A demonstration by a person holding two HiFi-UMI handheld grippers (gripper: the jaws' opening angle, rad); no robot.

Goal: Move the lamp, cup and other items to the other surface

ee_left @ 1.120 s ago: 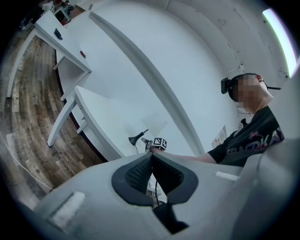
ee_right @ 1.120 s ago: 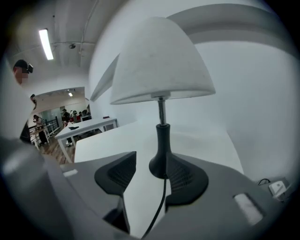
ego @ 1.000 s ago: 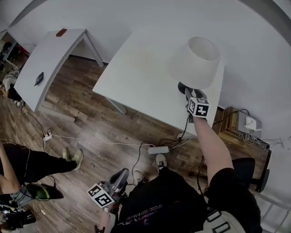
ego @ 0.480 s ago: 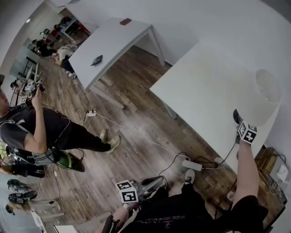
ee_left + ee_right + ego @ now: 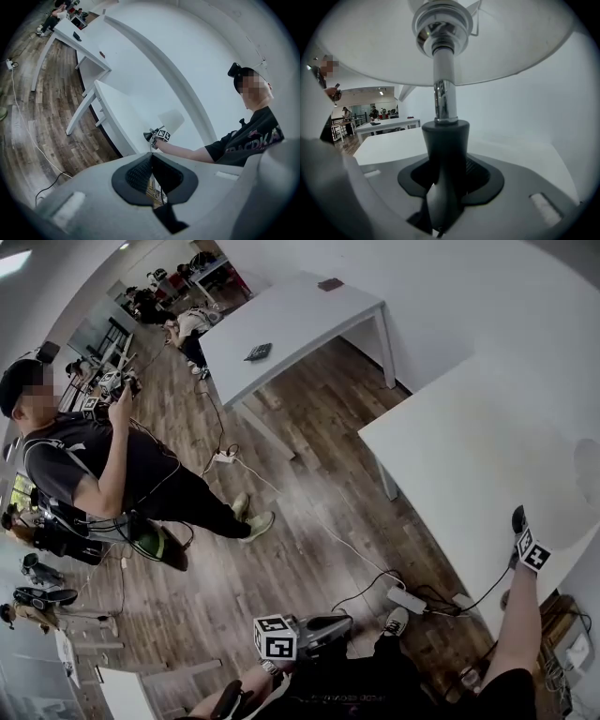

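White table (image 5: 389,140) spreads beyond the right gripper (image 5: 443,168), whose jaws have just been closing and now clamp the upright lamp (image 5: 444,101) by its black neck. Left gripper (image 5: 151,171) jaws sit together, empty.

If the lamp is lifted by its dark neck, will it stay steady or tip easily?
Probably top-heavy: the wide shade sits high above the dark neck, so the lamp may sway when carried. The neck looks smooth and tapered, so it might slip. The right gripper, whose jaws have just been closing, has that neck between them.
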